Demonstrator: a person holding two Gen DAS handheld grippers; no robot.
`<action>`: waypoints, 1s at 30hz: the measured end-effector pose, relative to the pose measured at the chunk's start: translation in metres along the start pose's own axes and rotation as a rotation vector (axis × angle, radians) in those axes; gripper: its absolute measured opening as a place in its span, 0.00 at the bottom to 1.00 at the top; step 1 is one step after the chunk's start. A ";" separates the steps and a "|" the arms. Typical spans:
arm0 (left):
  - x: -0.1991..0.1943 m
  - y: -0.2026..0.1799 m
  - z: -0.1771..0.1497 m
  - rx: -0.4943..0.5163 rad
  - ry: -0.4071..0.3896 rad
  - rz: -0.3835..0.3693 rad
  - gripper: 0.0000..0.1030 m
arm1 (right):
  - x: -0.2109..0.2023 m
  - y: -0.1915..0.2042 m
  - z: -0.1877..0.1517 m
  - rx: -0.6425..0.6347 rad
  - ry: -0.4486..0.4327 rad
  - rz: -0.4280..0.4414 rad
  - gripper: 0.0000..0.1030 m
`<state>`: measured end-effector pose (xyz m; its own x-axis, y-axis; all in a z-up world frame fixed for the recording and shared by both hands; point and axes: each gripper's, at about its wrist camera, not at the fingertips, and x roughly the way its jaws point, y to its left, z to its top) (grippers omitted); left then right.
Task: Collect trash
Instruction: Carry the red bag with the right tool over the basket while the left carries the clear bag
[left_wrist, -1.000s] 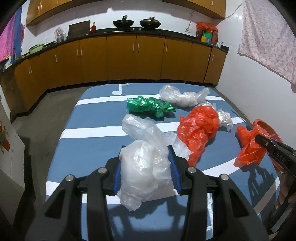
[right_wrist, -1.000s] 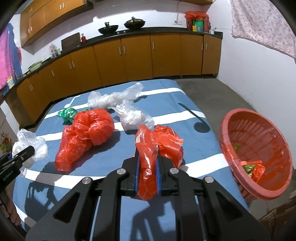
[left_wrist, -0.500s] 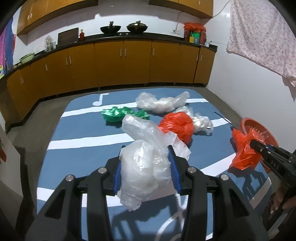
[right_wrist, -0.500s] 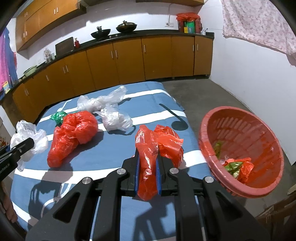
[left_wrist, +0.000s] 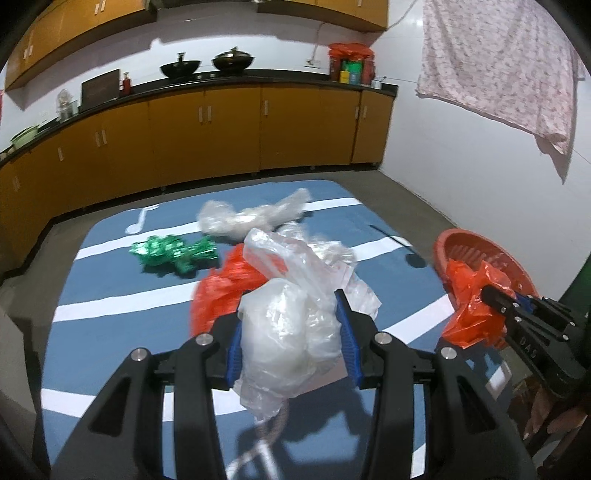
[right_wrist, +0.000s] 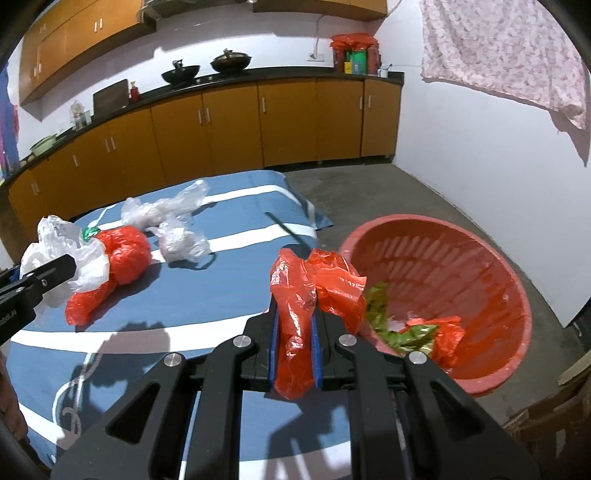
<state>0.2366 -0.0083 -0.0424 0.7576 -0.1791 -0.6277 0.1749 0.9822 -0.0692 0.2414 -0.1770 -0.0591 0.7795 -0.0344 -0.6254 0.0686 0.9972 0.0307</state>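
**Two bags in hand, basket not quite under either one**

Two loads are up at once here. The right gripper (right_wrist: 295, 341) has its fingers clamped on a crumpled red bag (right_wrist: 310, 291), held just beside the near rim of the red basket (right_wrist: 480, 258) that sits on the floor off the surface's right edge. The left gripper (left_wrist: 290, 343) has its fingers squeezed around a puffy clear bag (left_wrist: 291, 332), above the front middle of the blue striped surface (left_wrist: 110, 332) — well short of the basket.

Left lying on the surface: a big red bag (right_wrist: 122, 254), a green foil wad (left_wrist: 173, 253) and two more clear bags, one (left_wrist: 251, 218) toward the far edge and a smaller one (right_wrist: 181, 243) just in front of it. The basket already holds some green and red scraps (right_wrist: 417, 328).

What could go wrong, I'd guess:
- The red bag hangs over the rim, not the middle — let go now and it could catch the lip and slide to the floor.
- Thin film clings to the pads, so it might not drop cleanly.
- The clear bag trails loose below the fingers and could drag across the big red bag.
- Both grippers heading for one basket could bump.
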 end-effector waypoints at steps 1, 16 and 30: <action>0.002 -0.006 0.002 0.007 0.000 -0.008 0.41 | -0.001 -0.004 0.000 0.004 -0.001 -0.004 0.14; 0.040 -0.100 0.018 0.113 0.011 -0.114 0.41 | -0.002 -0.081 0.003 0.107 -0.013 -0.083 0.14; 0.072 -0.171 0.026 0.194 0.031 -0.209 0.41 | 0.008 -0.133 0.005 0.183 -0.021 -0.125 0.14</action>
<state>0.2780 -0.1906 -0.0555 0.6733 -0.3718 -0.6391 0.4449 0.8941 -0.0515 0.2417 -0.3104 -0.0638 0.7706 -0.1602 -0.6169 0.2756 0.9565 0.0959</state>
